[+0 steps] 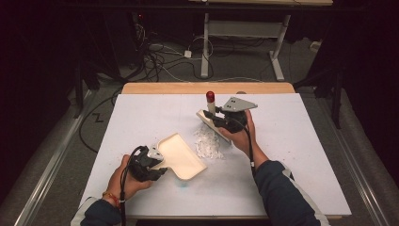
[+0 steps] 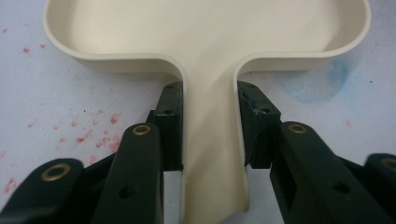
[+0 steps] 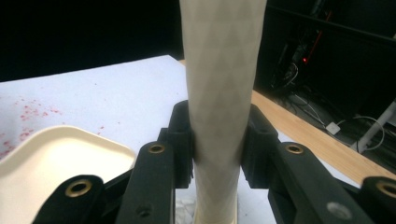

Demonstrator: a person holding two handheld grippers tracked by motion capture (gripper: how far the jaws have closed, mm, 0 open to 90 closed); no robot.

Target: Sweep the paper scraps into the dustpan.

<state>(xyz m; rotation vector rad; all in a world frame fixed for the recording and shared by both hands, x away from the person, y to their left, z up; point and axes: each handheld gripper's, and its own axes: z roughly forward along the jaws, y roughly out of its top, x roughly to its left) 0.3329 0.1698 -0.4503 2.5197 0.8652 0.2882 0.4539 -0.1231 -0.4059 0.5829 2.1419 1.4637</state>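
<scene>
The left gripper (image 2: 212,135) is clamping the handle of a cream dustpan (image 2: 205,32), which is lying flat on the white table (image 1: 291,155) near the person's side. The right gripper (image 3: 218,140) is squeezing the pale handle of a brush (image 3: 222,70) with a red tip, holding it just beyond a heap of white scraps (image 1: 208,143) beside the dustpan.

A wooden table (image 1: 207,87) under a white sheet (image 1: 291,155) carries a cream dustpan (image 1: 181,155) near the front left, with a heap of white scraps (image 1: 208,145) just right of it.
</scene>
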